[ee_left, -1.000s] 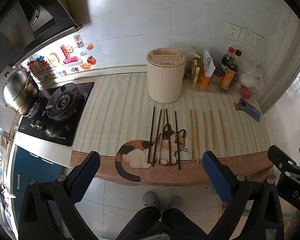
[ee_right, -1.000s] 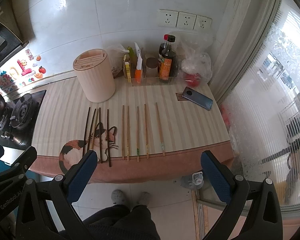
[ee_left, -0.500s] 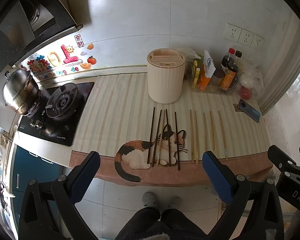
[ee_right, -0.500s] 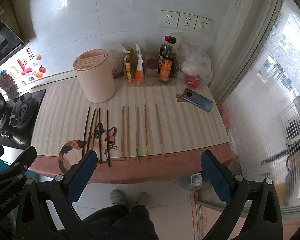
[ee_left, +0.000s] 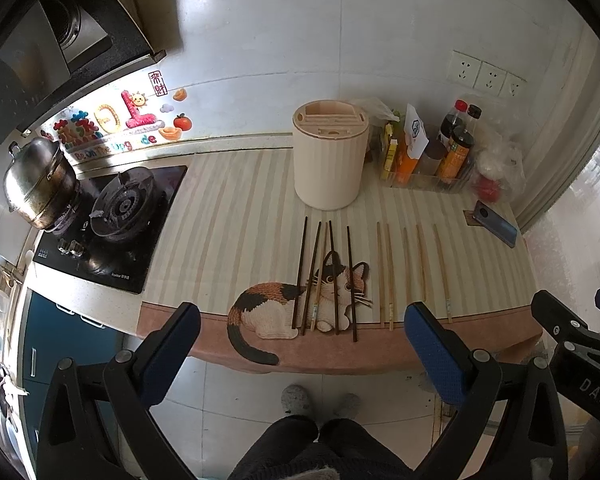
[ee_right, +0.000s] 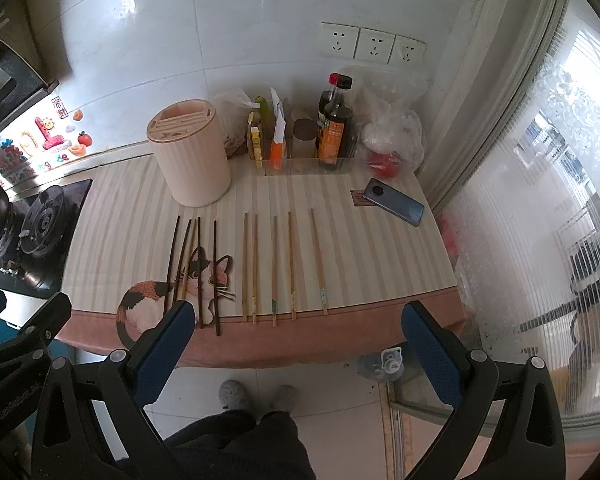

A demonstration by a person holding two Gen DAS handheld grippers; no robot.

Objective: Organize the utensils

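My left gripper has its jaws spread wide with nothing between them, held off the counter's front edge above the floor. My right gripper is spread just as wide and equally empty. Beyond the blue pads lies the striped mat with its cat picture. Four dark chopsticks lie across the cat, one pale stick among them. To their right, five light wooden chopsticks lie side by side, ends toward me. Behind them stands the cream utensil holder, upright, slots on top. Farther right sit sauce bottles and a phone; at left, the gas stove.
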